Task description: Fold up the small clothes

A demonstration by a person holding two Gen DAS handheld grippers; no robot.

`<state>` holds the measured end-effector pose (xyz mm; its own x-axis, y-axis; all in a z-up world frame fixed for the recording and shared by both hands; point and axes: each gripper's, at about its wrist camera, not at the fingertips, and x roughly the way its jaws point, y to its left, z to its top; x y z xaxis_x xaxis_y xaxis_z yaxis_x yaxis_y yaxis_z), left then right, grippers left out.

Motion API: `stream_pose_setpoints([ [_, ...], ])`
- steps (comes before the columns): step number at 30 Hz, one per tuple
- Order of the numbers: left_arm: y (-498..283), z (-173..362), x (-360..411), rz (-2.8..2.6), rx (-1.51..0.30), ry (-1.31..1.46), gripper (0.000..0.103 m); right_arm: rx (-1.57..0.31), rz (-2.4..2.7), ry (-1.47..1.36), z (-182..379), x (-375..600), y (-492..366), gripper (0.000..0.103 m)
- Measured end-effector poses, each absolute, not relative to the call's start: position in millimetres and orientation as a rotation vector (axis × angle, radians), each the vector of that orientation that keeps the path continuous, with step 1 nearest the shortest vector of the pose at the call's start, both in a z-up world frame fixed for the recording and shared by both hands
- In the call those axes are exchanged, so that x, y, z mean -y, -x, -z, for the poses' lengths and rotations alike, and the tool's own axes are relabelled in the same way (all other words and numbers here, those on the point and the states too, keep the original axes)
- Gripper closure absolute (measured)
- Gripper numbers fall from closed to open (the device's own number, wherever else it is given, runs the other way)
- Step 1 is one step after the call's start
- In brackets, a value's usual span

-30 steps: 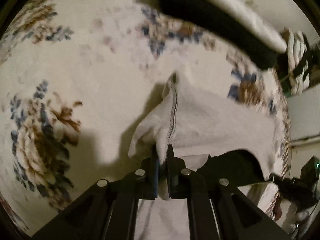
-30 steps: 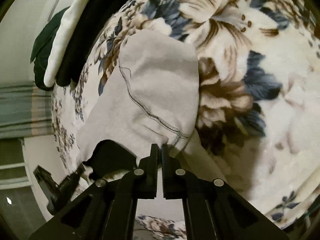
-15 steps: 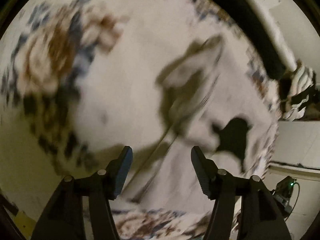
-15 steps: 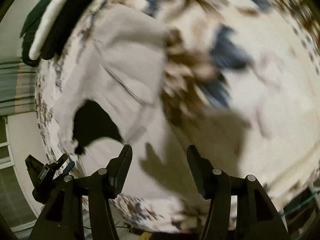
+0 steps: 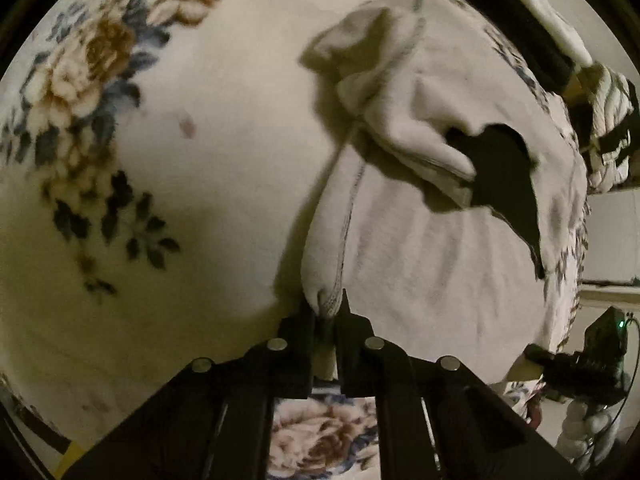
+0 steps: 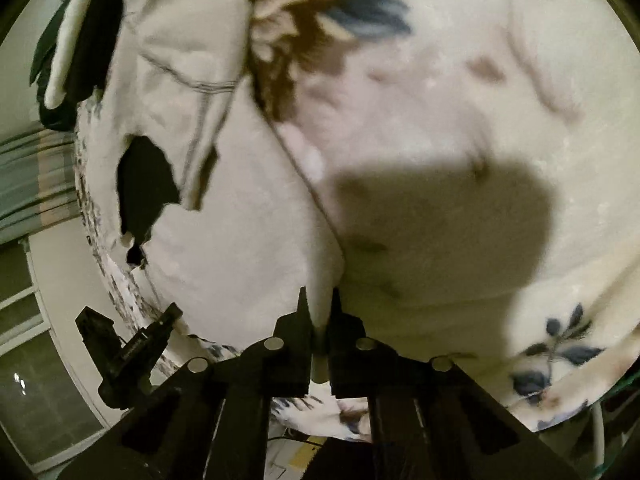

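A small pale grey garment (image 5: 432, 240) with a black patch and dark stitching lies on a flowered blanket (image 5: 180, 168). Its far part is folded over toward me. My left gripper (image 5: 325, 312) is shut on the near left hem corner. In the right wrist view the same garment (image 6: 248, 216) spreads to the left, and my right gripper (image 6: 319, 312) is shut on its near right edge. The other gripper (image 6: 128, 344) shows at the lower left of that view.
Dark and white folded cloth (image 6: 72, 40) lies along the far edge of the blanket. A striped bundle (image 5: 608, 120) sits at the right. The blanket edge drops off near a wall and a window (image 6: 32, 360).
Both grippers let go of the garment's folded edge, opened, moved back toward the near hem and shut on it. The folded part now lies on the blanket.
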<state>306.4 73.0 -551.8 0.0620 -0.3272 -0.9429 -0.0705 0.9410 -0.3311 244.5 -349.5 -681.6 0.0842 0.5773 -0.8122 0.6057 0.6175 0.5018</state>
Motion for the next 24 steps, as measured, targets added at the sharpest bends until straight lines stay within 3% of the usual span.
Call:
stream_pose_setpoints([
  [7,-313,516,-85,0.235,-1.503,0.577,0.098,-1.547,-0.017,-1.14,653,365,-243,0.098],
  [14,-395,473,-98,0.248,-1.376,0.838,0.098,-1.405,-0.106,-1.31,618,385,-291,0.098],
  [19,-470,478,-93,0.237,-1.307,0.859,0.098,-1.248,-0.096,-1.287,600,412,-368,0.098],
  [24,-528,518,-81,0.24,-1.368,0.822,0.095,-1.196,-0.045,-1.272,616,439,-441,0.099],
])
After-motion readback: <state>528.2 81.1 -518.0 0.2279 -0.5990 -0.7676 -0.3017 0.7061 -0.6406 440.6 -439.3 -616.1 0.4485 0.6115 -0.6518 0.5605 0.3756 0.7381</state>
